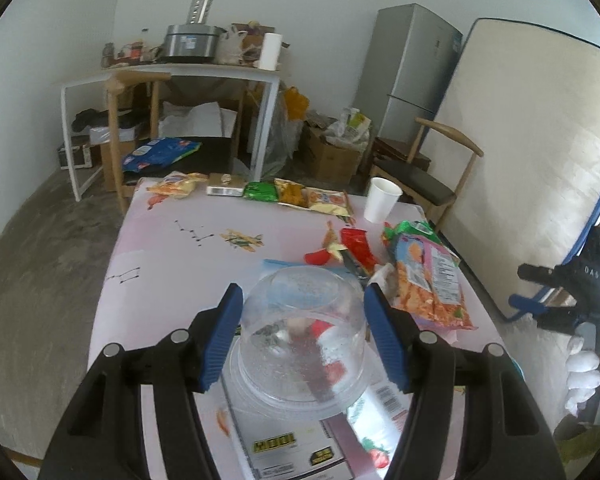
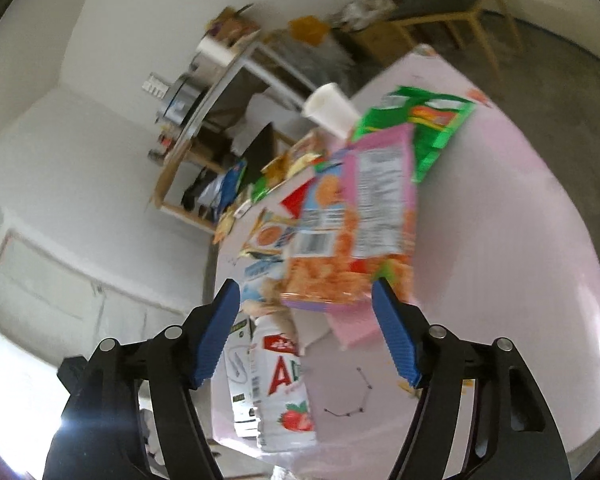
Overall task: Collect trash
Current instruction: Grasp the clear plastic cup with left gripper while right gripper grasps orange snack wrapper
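Observation:
My left gripper point(image 1: 304, 336) is open, its blue pads on either side of an upturned clear plastic bowl point(image 1: 304, 340) on the pink table point(image 1: 172, 264); whether the pads touch it I cannot tell. The bowl sits on a white strawberry-print wrapper point(image 1: 376, 412) and a flat carton. An orange and pink snack bag point(image 1: 428, 280) lies to the right. My right gripper point(image 2: 306, 332) is open and tilted, with the orange and pink snack bag point(image 2: 360, 232) just ahead of its fingertips. A white strawberry drink pack point(image 2: 280, 384) lies below the left finger. The right gripper also shows at the edge of the left wrist view point(image 1: 540, 292).
A white paper cup point(image 1: 380, 198) stands at the table's far right. Several snack wrappers point(image 1: 292, 194) lie along the far edge, and red point(image 1: 356, 246) and green point(image 2: 432, 128) wrappers nearer. Wooden chairs point(image 1: 432, 176), a cluttered shelf table point(image 1: 180, 72), boxes and a fridge point(image 1: 412, 68) stand behind.

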`<state>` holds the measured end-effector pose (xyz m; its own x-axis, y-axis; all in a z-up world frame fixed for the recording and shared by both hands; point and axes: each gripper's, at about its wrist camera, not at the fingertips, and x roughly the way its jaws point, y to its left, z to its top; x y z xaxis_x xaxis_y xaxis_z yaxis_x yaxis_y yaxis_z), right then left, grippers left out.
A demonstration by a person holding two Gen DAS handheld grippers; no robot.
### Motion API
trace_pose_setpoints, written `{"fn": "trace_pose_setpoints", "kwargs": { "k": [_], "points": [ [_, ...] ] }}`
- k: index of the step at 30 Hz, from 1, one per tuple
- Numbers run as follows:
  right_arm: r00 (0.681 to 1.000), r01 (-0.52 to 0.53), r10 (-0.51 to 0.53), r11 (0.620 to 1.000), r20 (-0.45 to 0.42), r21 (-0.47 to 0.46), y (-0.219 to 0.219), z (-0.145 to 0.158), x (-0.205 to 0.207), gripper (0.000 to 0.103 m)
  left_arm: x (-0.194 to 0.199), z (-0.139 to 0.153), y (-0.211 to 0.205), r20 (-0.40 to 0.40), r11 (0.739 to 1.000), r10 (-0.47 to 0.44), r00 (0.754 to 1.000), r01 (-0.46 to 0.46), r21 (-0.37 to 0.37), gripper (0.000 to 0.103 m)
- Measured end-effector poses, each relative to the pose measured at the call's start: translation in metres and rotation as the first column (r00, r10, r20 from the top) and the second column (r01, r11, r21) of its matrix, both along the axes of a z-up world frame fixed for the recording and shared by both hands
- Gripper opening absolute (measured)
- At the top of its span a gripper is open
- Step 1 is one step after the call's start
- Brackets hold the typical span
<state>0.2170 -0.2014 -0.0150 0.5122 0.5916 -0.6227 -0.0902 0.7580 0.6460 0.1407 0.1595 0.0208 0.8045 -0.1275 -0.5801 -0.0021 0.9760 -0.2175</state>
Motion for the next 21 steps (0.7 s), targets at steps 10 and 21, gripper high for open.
{"fn": "trace_pose_setpoints", "kwargs": {
  "k": [10, 21],
  "points": [
    [0.956, -0.213, 0.272, 0.900, 0.109, -0.380, 0.150, 0.013, 0.050, 0.066, -0.013, -0.006, 0.034, -0.004, 0.997, 0.075, 0.997, -0.075, -0.033, 0.061],
    [0.949, -0.176, 0.313, 0.595, 0.025, -0.784, 0.255, -0.068, 0.105, 0.032, -0.021, -0.008, 0.061, -0.006, 0.991, 0.115, 0.993, -0.115, -0.064, 0.061]
  ]
}}
